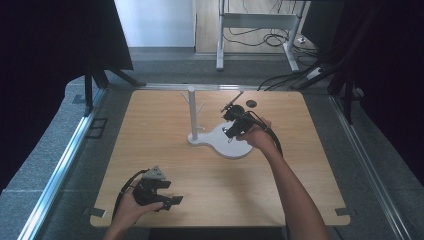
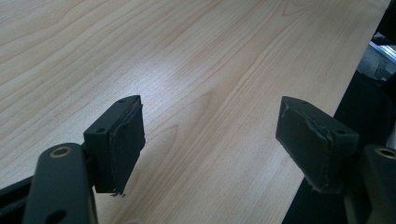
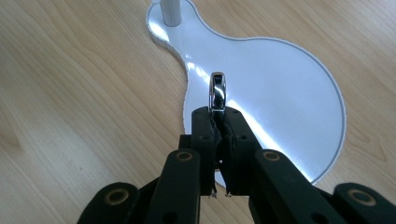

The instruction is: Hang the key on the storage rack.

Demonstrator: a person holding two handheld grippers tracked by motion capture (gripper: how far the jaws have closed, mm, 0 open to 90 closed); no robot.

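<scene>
A white stand has an upright post [image 1: 191, 112] with short branches and a flat pear-shaped base [image 1: 235, 146]. My right gripper [image 1: 230, 131] hangs over that base, pointing down, shut on a shiny silver ring. In the right gripper view the ring [image 3: 218, 91] sticks out edge-on beyond the closed fingertips [image 3: 218, 114], above the white base [image 3: 280, 93], with the post's foot [image 3: 169, 11] farther off. My left gripper [image 1: 171, 192] rests near the table's front left corner. Its jaws [image 2: 210, 140] stand wide open over bare wood with nothing between them.
A small dark round object [image 1: 251, 103] lies on the wooden table [image 1: 165, 150] behind the stand. Metal rails [image 1: 65, 160] run along both sides of the table. A desk frame [image 1: 255, 22] and floor cables stand beyond the far edge.
</scene>
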